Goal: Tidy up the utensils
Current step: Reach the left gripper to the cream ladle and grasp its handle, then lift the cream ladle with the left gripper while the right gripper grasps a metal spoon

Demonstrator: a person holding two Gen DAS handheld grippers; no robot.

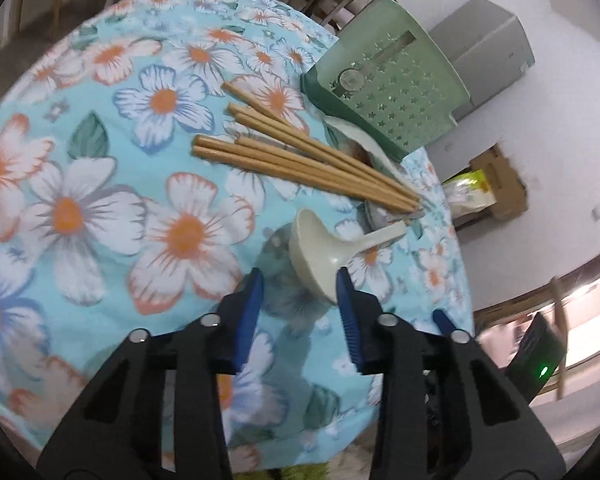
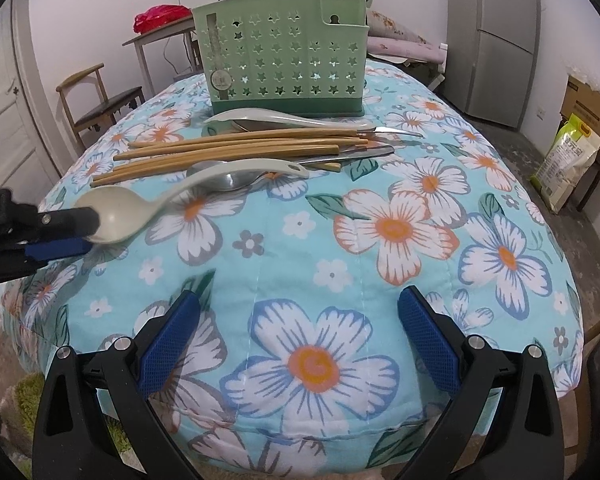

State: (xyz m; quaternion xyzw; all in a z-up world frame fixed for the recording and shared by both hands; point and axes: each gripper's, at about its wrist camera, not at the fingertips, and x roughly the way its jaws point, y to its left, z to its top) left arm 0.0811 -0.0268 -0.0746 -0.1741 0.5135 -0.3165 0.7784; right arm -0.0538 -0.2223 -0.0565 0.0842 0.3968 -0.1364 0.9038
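At the far left of the right wrist view, the left gripper (image 2: 82, 230) reaches in from the edge and pinches the bowl of a cream plastic spoon (image 2: 116, 210): its black upper finger lies on the bowl's rim and its blue lower finger sits under it, so the jaws are clamped on the bowl. In the left wrist view the same spoon (image 1: 324, 248) shows its bowl against the right-hand blue finger, while the left-hand finger stands clear of it with flowered cloth showing in the gap. The spoon's handle runs away from the gripper toward the pile of utensils, and its end lies over a metal spoon (image 2: 224, 180).

Beyond that, a bundle of wooden chopsticks (image 2: 228, 148) lies crosswise on the flowered tablecloth (image 2: 380, 248), roughly parallel, with a second cream spoon (image 2: 284, 118) and some metal utensils (image 2: 364, 151) behind and beneath them. These all rest on the cloth, just in front of the holder.

The green utensil holder (image 2: 284, 64) stands upright at the far edge of the table, its wall pierced with star-shaped holes and its base a darker green. Whether anything is inside it cannot be told from here.

In the foreground, the right gripper (image 2: 300, 316) hangs above the cloth with its blue-padded fingers spread wide and nothing between them, well apart from the utensils.
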